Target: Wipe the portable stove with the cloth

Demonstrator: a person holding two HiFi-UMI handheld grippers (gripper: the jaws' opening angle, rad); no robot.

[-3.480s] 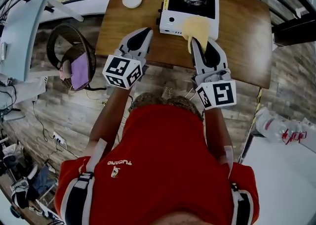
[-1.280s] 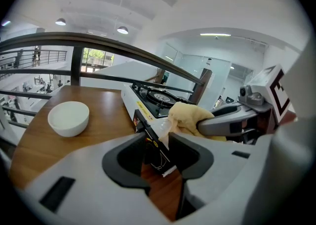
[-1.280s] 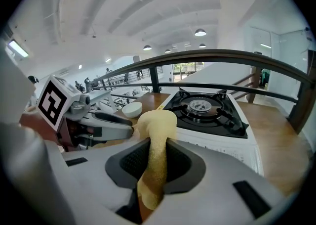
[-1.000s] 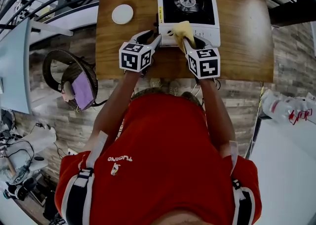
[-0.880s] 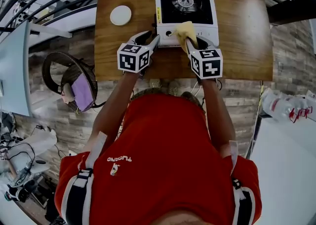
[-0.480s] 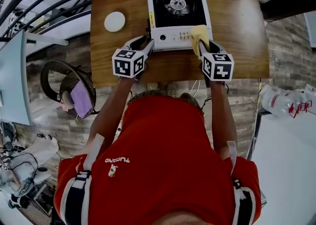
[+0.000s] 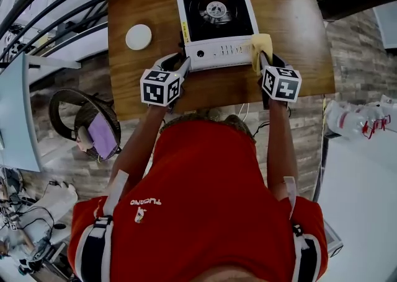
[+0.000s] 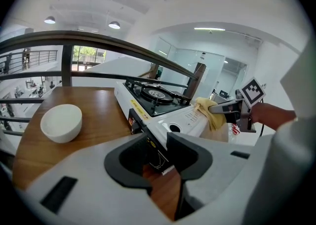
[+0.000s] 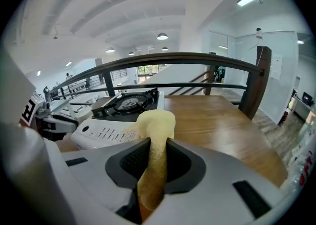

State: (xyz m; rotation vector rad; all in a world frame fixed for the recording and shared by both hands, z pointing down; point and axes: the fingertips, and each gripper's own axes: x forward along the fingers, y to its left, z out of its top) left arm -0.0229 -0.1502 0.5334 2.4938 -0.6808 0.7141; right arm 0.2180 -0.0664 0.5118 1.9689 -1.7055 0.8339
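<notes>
- Where the right gripper's own view looks along its jaws, the right gripper is clenched on the yellow cloth. The fabric is pinched between the dark pads and bunches up above them.
- The left gripper view shows the left gripper with its jaws closing. The near left corner of the portable stove stands in the gap, and the pads do not visibly press on it.
- The head view cannot confirm either jaw gap, because the marker cubes cover them. It does place the left gripper at the stove's front left corner and the right gripper at its front right corner.
- From the head view, the cloth lies over the right end of the white front panel of the portable stove. The left gripper view agrees, showing the cloth draped on that end with the right gripper behind it.
- Only the gripper views show the panel's printed controls. The round burner appears in all three views.
- A white bowl sits on the wooden table, left of the stove and apart from it. The right gripper view does not show it.
- Beyond the table's far edge, both gripper views show a dark railing.
</notes>
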